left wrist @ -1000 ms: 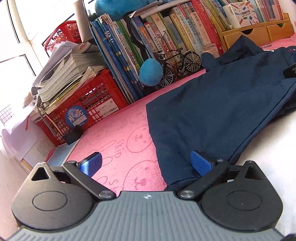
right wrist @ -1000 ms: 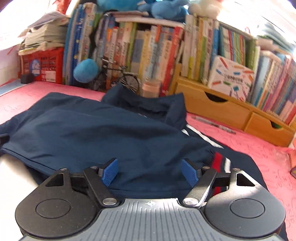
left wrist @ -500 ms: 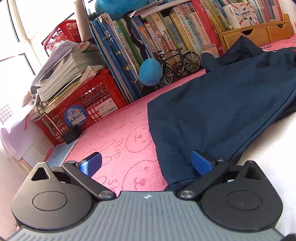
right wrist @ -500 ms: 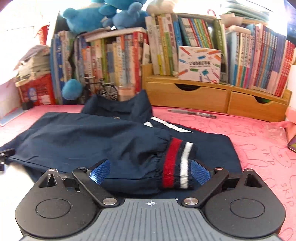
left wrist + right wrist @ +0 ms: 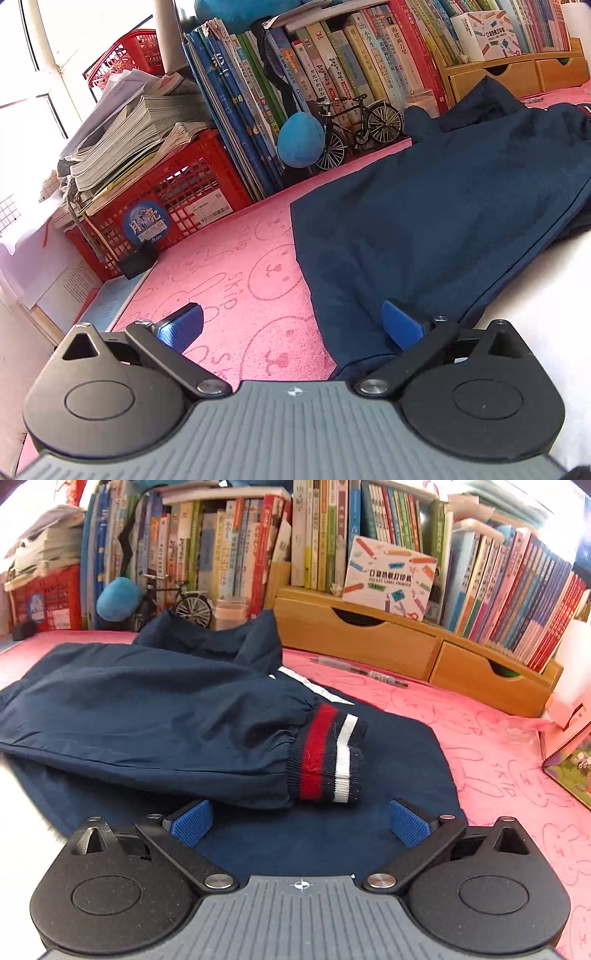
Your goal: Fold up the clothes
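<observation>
The pink bench (image 5: pixel 498 738), printed with smiley faces and rabbits, fills the ground in both views. A navy jacket (image 5: pixel 147 709) lies spread across the middle of it, collar end bunched up toward the row of books (image 5: pixel 229 546) at the back. One sleeve (image 5: pixel 184 746) is folded across the body of the jacket, and its cuff (image 5: pixel 328 753), ribbed with a red band and white stripes, rests on the navy cloth just ahead of the right gripper (image 5: pixel 299 821). That gripper's jaws have just been opening and now stand spread wide, blue pads apart, nothing pinched between them; only flat jacket fabric lies beneath. The left gripper (image 5: pixel 291 326) hangs at the jacket's other edge, jaws spread wide too: its left pad is over bare pink bench, its right pad is at the hem (image 5: pixel 351 354) of the navy cloth, no grip visible. Behind, a red crate (image 5: pixel 173 206) carries a stack of magazines (image 5: pixel 125 136). A wooden drawer unit (image 5: pixel 399 642) sits under more books on the right. A model bicycle (image 5: pixel 354 125) stands by a blue plush ball (image 5: pixel 301 140). A pen (image 5: pixel 362 672) lies on the bench in front of the drawers.
</observation>
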A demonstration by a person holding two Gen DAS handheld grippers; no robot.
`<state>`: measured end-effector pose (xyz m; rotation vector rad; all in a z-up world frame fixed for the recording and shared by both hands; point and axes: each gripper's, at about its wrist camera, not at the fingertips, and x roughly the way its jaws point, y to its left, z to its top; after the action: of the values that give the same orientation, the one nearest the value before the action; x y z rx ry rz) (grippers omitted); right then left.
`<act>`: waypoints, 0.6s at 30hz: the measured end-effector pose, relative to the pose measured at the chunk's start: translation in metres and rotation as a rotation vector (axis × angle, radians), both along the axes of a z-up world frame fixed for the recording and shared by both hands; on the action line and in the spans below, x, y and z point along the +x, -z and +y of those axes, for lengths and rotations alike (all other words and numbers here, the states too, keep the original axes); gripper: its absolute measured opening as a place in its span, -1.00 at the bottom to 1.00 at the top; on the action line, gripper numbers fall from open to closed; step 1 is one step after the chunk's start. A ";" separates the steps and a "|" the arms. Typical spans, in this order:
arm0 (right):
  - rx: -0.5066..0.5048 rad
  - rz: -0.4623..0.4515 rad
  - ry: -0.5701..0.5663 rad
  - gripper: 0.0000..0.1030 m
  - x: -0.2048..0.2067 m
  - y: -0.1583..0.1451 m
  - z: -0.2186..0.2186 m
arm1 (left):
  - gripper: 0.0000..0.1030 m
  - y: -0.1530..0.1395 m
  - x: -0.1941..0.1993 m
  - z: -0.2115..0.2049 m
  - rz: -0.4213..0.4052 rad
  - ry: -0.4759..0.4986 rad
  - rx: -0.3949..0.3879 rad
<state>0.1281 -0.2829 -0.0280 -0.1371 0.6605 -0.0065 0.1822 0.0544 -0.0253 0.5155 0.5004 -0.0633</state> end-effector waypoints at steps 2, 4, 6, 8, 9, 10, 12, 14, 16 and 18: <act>0.037 -0.043 -0.048 0.99 -0.032 -0.007 -0.004 | 1.00 0.001 -0.005 -0.005 -0.025 0.003 0.032; 0.056 -0.082 -0.076 0.99 -0.068 -0.012 -0.006 | 1.00 0.001 -0.016 -0.011 -0.047 0.025 0.050; 0.060 -0.114 -0.102 0.99 -0.109 -0.016 -0.008 | 0.99 -0.005 -0.036 -0.009 -0.015 0.063 -0.018; 0.057 -0.128 -0.116 0.99 -0.155 -0.017 -0.012 | 0.99 -0.014 -0.071 -0.005 0.017 0.081 -0.086; 0.059 -0.119 -0.112 0.99 -0.174 -0.016 -0.014 | 0.99 -0.018 -0.093 -0.002 0.026 0.082 -0.117; 0.068 -0.098 -0.100 0.99 -0.196 -0.015 -0.017 | 0.99 -0.023 -0.123 0.001 0.034 0.110 -0.155; 0.102 -0.048 -0.074 0.99 -0.235 -0.013 -0.022 | 1.00 -0.030 -0.183 0.010 0.042 0.200 -0.208; 0.150 0.000 -0.060 0.99 -0.269 -0.012 -0.028 | 1.00 -0.031 -0.237 0.016 0.048 0.289 -0.197; 0.206 0.058 -0.070 0.99 -0.299 -0.009 -0.034 | 1.00 -0.030 -0.277 0.021 0.067 0.367 -0.161; 0.241 0.107 -0.109 0.99 -0.315 -0.004 -0.035 | 1.00 -0.025 -0.302 0.018 0.120 0.417 -0.159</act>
<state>-0.1869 -0.3180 -0.0242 0.0591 0.7550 0.1858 -0.1202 0.0725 -0.0003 0.4545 0.4934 -0.5317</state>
